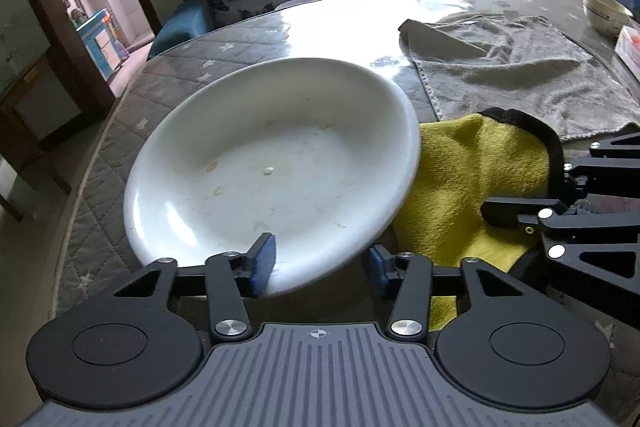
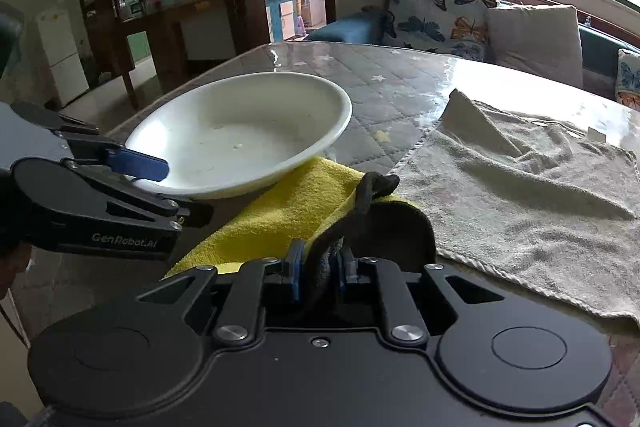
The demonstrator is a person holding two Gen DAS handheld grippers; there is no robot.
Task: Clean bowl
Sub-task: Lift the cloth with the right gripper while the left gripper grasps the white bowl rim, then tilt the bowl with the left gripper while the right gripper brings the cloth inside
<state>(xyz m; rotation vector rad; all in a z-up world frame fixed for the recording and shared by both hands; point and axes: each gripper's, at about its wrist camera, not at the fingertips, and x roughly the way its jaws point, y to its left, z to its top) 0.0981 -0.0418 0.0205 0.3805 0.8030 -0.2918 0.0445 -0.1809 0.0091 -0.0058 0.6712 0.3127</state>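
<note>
The right gripper (image 2: 318,269) is clamped on the dark-edged corner of a yellow terry cloth (image 2: 288,211), which spreads forward over the table. Just left of it, the left gripper (image 1: 320,265) has 1 blue pad (image 1: 264,261) inside the near rim of a wide, shallow white ceramic bowl (image 1: 276,163) and the other outside; whether both pads press the rim cannot be told. The bowl is tilted, its right edge over the cloth, with small food specks inside. Beyond lies a rumpled grey towel (image 1: 520,75) on the quilted grey glossy-covered table (image 1: 208,55).
</note>
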